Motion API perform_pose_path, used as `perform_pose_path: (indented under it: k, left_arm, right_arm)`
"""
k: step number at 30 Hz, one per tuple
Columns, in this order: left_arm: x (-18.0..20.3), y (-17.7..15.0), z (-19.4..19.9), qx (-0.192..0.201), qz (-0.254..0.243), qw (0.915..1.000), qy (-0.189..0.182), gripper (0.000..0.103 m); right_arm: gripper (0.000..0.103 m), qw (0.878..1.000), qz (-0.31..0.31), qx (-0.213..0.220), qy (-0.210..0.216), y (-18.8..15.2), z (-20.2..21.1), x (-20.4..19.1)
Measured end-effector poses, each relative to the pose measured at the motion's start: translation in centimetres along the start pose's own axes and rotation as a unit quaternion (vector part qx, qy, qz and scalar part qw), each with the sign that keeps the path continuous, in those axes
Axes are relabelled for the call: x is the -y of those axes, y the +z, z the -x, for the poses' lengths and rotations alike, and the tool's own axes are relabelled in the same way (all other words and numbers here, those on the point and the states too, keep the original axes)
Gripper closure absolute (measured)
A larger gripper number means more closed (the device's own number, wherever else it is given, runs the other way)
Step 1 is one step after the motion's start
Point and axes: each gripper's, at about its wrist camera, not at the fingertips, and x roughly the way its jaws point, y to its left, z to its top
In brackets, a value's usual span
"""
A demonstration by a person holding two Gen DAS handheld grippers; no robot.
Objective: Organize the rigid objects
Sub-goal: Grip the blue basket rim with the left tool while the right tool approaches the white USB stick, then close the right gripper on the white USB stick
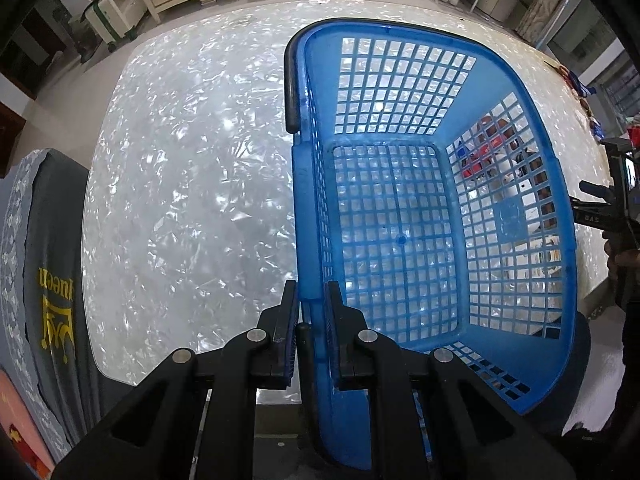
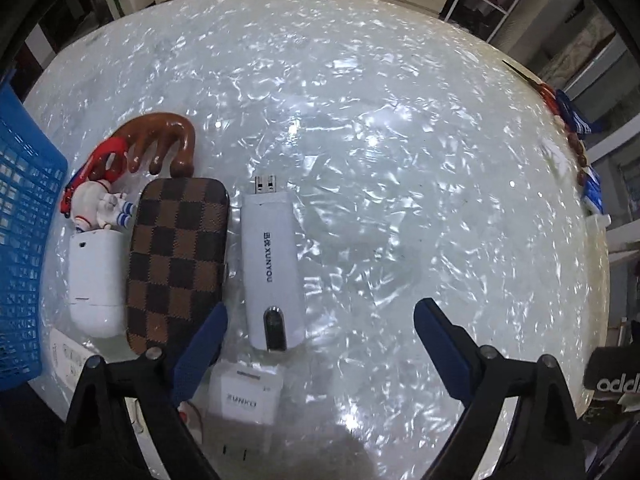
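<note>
Left tongs (image 1: 311,300) pinched on the near rim of the blue basket (image 1: 520,128), one finger outside the wall, one inside; I read that as me steadying or positioning the basket on the table (image 1: 192,184). Basket interior shows nothing in it, mesh floor bare, so I judge the sorting has not started in earnest: this is the set-up step, container held, first item not yet picked. Right tongs (image 2: 320,316) spread wide, holding nothing, hovering low over the table just right of the row of items. The row, left to right in the right wrist view: white case (image 2: 96,280) with a small figurine (image 2: 96,208) at its far end, checkered brown case (image 2: 176,260), white USB stick (image 2: 272,264) marked XUNYOU. A brown wooden comb (image 2: 160,144) lies beyond the figurine, and a small white charger block (image 2: 244,398) sits near me, close under the left finger. The basket's edge shows at the far left of that view, just beside the white case. Next move, as I see it: shift the right tongs left so both fingers straddle the USB stick across its narrow width, close, lift, carry over the basket wall. The stick lies flat and slick; a shallow grip may slip, and the checkered case is close enough to get nudged.
</note>
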Motion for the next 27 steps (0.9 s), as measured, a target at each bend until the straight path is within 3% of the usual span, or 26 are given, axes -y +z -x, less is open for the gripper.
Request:
perform_pose_path:
  k: [6, 8, 12, 14, 18, 27]
  left_arm:
    - [-0.1, 0.1, -0.2, 0.001, 0.010, 0.9999, -0.003, 0.089]
    - [-0.1, 0.1, -0.2, 0.000, 0.011, 0.9999, -0.003, 0.089]
    - [0.0, 0.1, -0.1, 0.000, 0.011, 0.9999, -0.002, 0.089]
    - [0.0, 0.1, -0.1, 0.000, 0.014, 0.9999, -0.003, 0.089]
    - [0.0, -0.2, 0.1, 0.004, 0.031, 0.9995, -0.008, 0.089]
    - [0.1, -1.0, 0.3, 0.009, 0.036, 0.9992, -0.016, 0.089]
  right_arm:
    - [0.023, 1.000, 0.000, -0.005, 0.027, 0.8, -1.4, 0.0]
    - [0.035, 0.999, -0.003, -0.007, 0.043, 1.4, -1.6, 0.2]
    - [0.046, 0.998, 0.003, -0.005, 0.056, 1.7, -1.4, 0.4]
    - [0.072, 0.998, 0.011, 0.003, 0.059, 1.6, -1.1, 0.3]
    - [0.074, 0.998, 0.024, 0.010, 0.059, 0.9, -0.8, -0.1]
    - [0.075, 0.997, -0.019, 0.021, 0.068, -0.8, 1.7, 0.9]
